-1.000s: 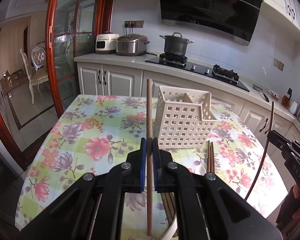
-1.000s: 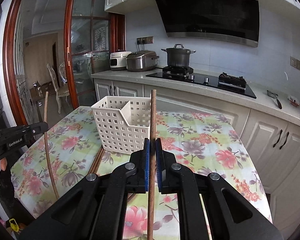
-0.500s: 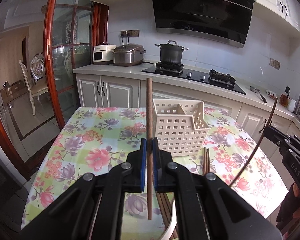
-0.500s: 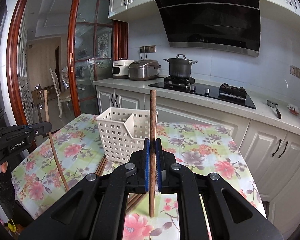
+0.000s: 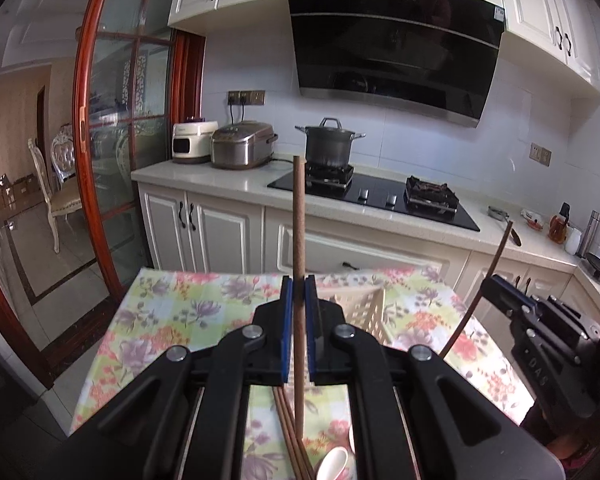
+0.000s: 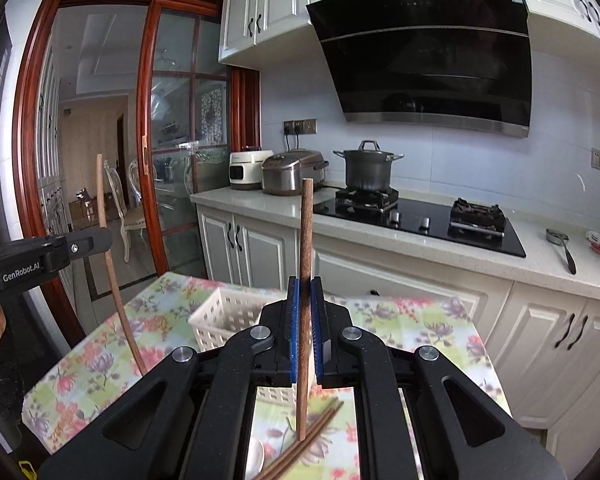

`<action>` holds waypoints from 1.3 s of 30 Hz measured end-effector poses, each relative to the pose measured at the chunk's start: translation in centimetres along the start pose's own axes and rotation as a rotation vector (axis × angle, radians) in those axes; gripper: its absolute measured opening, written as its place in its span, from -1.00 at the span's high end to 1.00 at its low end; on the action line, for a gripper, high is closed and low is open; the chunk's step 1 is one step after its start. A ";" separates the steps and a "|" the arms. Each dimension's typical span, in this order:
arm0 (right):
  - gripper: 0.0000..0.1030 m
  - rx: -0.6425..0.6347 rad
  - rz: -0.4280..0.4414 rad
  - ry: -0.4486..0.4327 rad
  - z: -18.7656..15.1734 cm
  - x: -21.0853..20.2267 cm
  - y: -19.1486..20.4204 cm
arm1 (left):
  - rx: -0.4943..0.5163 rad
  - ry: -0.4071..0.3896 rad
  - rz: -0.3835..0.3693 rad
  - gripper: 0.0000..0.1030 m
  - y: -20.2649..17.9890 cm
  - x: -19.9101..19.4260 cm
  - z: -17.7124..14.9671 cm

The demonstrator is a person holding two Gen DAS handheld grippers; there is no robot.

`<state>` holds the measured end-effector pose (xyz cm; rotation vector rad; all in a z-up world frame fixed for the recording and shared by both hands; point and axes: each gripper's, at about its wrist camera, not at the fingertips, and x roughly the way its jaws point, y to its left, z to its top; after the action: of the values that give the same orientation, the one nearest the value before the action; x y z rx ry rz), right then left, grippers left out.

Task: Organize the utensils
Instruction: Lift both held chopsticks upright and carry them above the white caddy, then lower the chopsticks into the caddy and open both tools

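Floral tablecloth [image 6: 100, 364] filling a white kitchen. Clamping one upright chopstick [image 5: 299, 216] in the left gripper [image 5: 299, 308], a second chopstick [image 6: 306, 232] in the right gripper [image 6: 305, 312]. Hanging above and just short of the white slotted basket [image 6: 224, 316], straight ahead and below. Leaving loose chopsticks [image 6: 312, 436] and a white spoon [image 5: 332, 464] lying underneath.

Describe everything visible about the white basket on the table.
The white basket looks like plastic, with walls pierced by a grid of square holes and an open top. It stands upright on the floral tablecloth. The right claw hides much of it in that view. In the left view an inner divider shows. Nothing visibly touches it.
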<state>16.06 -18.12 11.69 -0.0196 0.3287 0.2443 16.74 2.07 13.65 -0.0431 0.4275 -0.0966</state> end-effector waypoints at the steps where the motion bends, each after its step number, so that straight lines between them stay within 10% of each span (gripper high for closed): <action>1: 0.84 0.001 0.007 -0.007 0.6 0.3 0.0 | 0.004 -0.008 0.001 0.88 -0.2 0.1 0.7; 15: 0.84 -0.014 0.036 -0.045 7.1 5.6 1.2 | -0.015 -0.076 0.038 0.88 -1.0 4.7 9.0; 33: 0.80 0.064 0.050 0.211 0.5 14.1 0.6 | -0.085 0.209 -0.023 0.86 1.5 15.8 0.6; 35: 0.57 0.074 0.031 0.214 0.2 14.7 0.2 | -0.100 0.225 -0.015 0.76 2.0 16.3 -0.2; 39: 0.06 0.111 0.034 0.194 -0.3 14.4 -1.2 | -0.111 0.190 0.028 -0.08 3.0 15.5 -0.8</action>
<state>29.42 -15.94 6.77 0.0721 0.5351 0.2585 30.69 3.42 6.36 -0.1382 0.6225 -0.0498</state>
